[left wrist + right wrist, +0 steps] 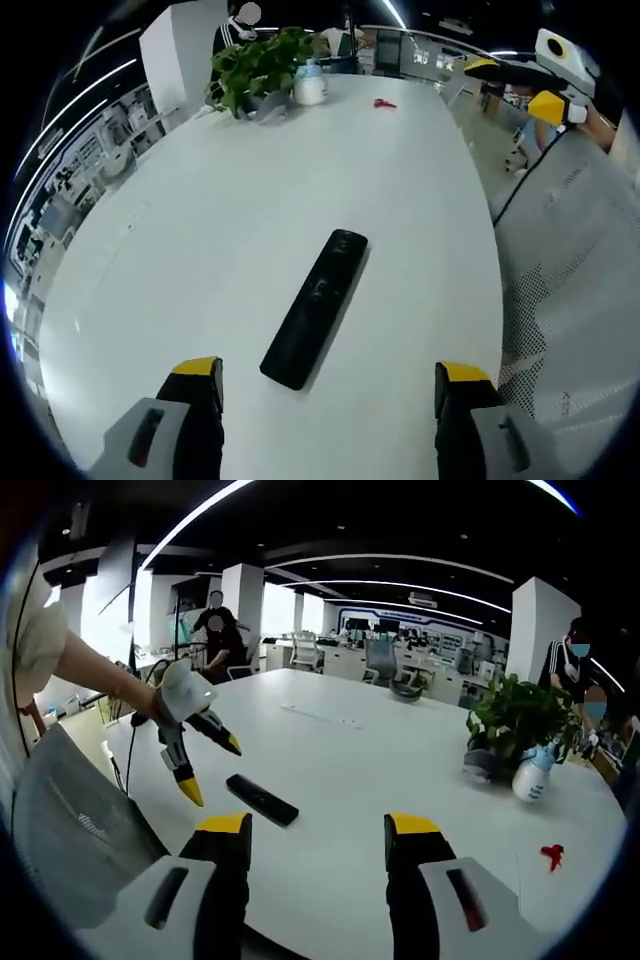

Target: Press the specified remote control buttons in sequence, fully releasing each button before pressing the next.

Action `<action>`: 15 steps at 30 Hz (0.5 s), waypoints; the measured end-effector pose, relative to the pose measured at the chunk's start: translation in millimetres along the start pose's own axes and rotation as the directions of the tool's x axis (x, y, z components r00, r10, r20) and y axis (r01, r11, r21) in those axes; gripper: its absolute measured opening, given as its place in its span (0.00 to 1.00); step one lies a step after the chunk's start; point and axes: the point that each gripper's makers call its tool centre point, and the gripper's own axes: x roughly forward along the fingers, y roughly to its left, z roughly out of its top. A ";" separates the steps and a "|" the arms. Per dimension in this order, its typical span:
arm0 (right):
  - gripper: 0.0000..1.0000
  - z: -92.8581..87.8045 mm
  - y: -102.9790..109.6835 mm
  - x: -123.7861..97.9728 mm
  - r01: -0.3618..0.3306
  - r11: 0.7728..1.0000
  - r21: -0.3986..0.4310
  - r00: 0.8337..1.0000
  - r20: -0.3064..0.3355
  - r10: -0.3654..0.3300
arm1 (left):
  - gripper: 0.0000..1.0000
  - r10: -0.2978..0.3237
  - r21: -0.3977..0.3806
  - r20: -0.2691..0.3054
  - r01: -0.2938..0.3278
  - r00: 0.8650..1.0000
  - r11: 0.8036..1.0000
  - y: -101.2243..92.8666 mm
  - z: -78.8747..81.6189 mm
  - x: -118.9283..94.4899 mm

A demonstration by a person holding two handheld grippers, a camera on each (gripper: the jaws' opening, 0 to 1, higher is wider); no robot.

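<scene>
The remote control's buttons are too small to tell, and a mesh chair back is cut off.

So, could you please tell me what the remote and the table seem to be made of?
The remote looks like black plastic with a slight sheen along its top face. The table looks like a smooth white laminate or painted board, matte, with soft reflections; which of these it is cannot be told.

Open-plan office, dark ceiling with curved LED strip lights. White square columns. Big white rounded desk; a potted plant stands near its far edge. Office chairs and workstations beyond. Grey mesh chair back beside the desk. People standing at the back.
</scene>
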 end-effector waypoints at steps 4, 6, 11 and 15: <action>0.54 0.0 -0.4 0.2 0.000 1.000 0.005 1.000 0.001 0.000 | 0.89 -0.015 0.032 -0.019 0.015 1.000 0.999 1.5 0.0 5.8; 0.54 -0.3 -0.7 0.3 0.001 1.000 0.007 1.000 -0.001 -0.001 | 0.88 -0.022 0.041 -0.025 0.023 0.999 0.999 2.9 0.2 8.5; 0.53 -0.7 -1.7 0.6 0.006 1.000 0.008 1.000 -0.002 -0.006 | 0.80 -0.065 0.038 -0.037 0.067 0.997 0.997 1.9 1.5 12.6; 0.53 -0.6 -2.5 0.7 0.008 1.000 0.013 1.000 -0.002 -0.008 | 0.79 -0.075 0.051 -0.052 0.078 0.996 0.996 2.2 -0.1 14.9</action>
